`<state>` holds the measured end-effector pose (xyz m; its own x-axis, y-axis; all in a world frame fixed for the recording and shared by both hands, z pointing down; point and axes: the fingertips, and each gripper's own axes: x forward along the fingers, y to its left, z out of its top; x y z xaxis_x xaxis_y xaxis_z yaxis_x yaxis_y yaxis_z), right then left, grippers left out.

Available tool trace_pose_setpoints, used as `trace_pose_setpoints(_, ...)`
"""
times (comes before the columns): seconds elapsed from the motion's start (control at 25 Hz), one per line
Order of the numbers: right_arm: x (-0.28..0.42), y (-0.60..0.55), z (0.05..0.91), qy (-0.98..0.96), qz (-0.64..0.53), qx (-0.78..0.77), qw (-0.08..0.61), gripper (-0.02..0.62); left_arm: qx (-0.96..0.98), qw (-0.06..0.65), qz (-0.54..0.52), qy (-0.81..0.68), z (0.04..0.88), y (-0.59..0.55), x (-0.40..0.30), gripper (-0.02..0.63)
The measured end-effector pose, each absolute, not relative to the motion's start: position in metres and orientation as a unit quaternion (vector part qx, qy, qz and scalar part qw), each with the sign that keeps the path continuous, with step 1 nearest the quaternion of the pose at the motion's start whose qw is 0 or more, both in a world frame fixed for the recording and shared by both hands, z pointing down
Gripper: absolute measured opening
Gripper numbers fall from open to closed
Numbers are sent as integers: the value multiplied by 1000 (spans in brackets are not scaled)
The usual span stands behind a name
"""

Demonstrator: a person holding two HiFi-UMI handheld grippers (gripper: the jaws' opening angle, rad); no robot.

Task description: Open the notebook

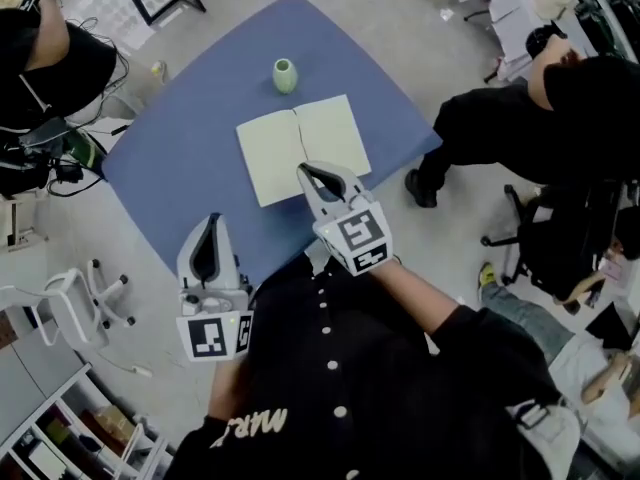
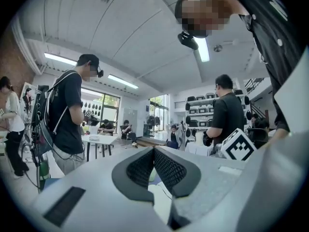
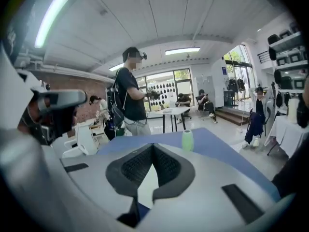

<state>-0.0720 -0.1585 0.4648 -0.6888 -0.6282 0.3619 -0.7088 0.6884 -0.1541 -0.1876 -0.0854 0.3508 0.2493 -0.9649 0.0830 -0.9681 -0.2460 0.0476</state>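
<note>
The notebook (image 1: 300, 148) lies open on the blue table (image 1: 190, 158), showing two pale blank pages. A small green vase (image 1: 285, 75) stands just beyond it, upright. My right gripper (image 1: 303, 170) hangs above the near edge of the right page, shut, with nothing between its jaws. My left gripper (image 1: 212, 218) is raised over the table's near left edge, clear of the notebook, and is also shut and empty. In the right gripper view the closed jaws (image 3: 153, 145) point toward the vase (image 3: 187, 140). In the left gripper view the jaws (image 2: 154, 149) meet at the tip.
A person in black (image 1: 520, 118) stands close to the table's right corner, and another (image 1: 40, 58) is at the upper left among cables. A white chair (image 1: 70, 298) sits on the floor at the left. Shelving (image 1: 60, 448) fills the bottom left corner.
</note>
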Motion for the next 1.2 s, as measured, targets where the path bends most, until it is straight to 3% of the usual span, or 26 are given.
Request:
trace_pose_setpoints(0.16,-17,-160,397,-914,130,379,61,5,794,23,7,-607,329,-89,-172,3)
trace_pose_setpoints(0.48,75,-158,302,-900,41,434,-13,2,797,-15,-2,-604,296,-90,-169,3)
trace_pose_setpoints(0.88,138,-146,257,-865,-11,500,-53,3,781,-47,-4,-623,260,-78,-187,3)
trace_pose_setpoints(1.2,146,-141,266,-858,-13,510,-52,3,778,-54,-4,-626,256,-71,-186,3)
